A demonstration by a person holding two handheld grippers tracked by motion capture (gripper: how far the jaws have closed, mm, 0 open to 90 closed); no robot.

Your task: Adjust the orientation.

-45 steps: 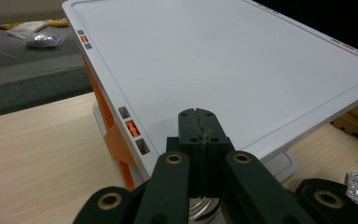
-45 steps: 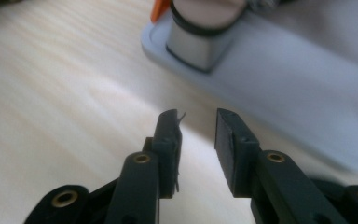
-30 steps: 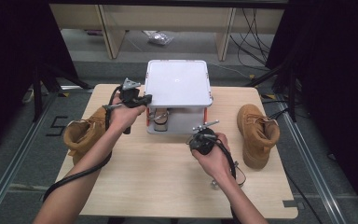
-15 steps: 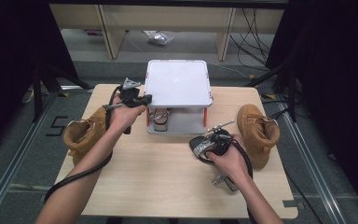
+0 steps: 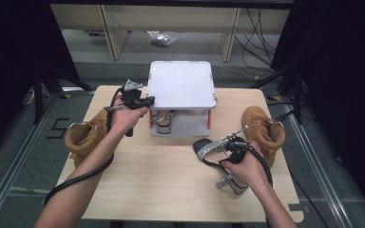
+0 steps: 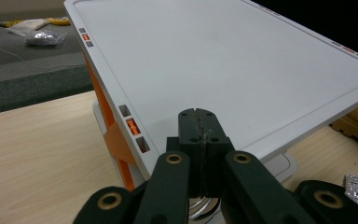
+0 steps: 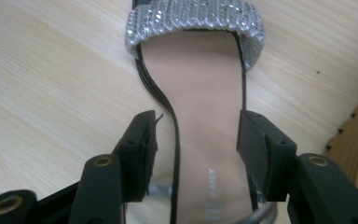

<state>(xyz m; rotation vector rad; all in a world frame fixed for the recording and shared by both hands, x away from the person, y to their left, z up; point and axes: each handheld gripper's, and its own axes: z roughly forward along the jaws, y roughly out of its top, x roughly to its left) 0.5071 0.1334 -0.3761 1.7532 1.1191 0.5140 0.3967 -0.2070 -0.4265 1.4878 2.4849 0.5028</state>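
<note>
A heeled sandal (image 5: 204, 151) with a silver glitter toe strap lies on the wooden table at the front right, its heel (image 5: 229, 183) by my right hand. In the right gripper view, my right gripper (image 7: 198, 140) stands open, one jaw on each side of the sandal's (image 7: 193, 79) tan insole. My left gripper (image 5: 148, 100) hovers at the left edge of the white shoe rack (image 5: 181, 83). In the left gripper view, the left gripper (image 6: 200, 133) is shut on nothing, over the rack's top (image 6: 223, 60). A second sandal (image 5: 163, 121) sits on the rack's lower shelf.
One tan boot (image 5: 83, 134) lies at the table's left edge behind my left forearm. Another tan boot (image 5: 266, 129) stands at the right, close to my right hand. The rack has orange side posts (image 6: 114, 140). Beyond the table are desk legs and cables.
My right hand has moved right and a little nearer, uncovering the sandal's glitter strap on the table. The left gripper has stayed at the rack's edge.
</note>
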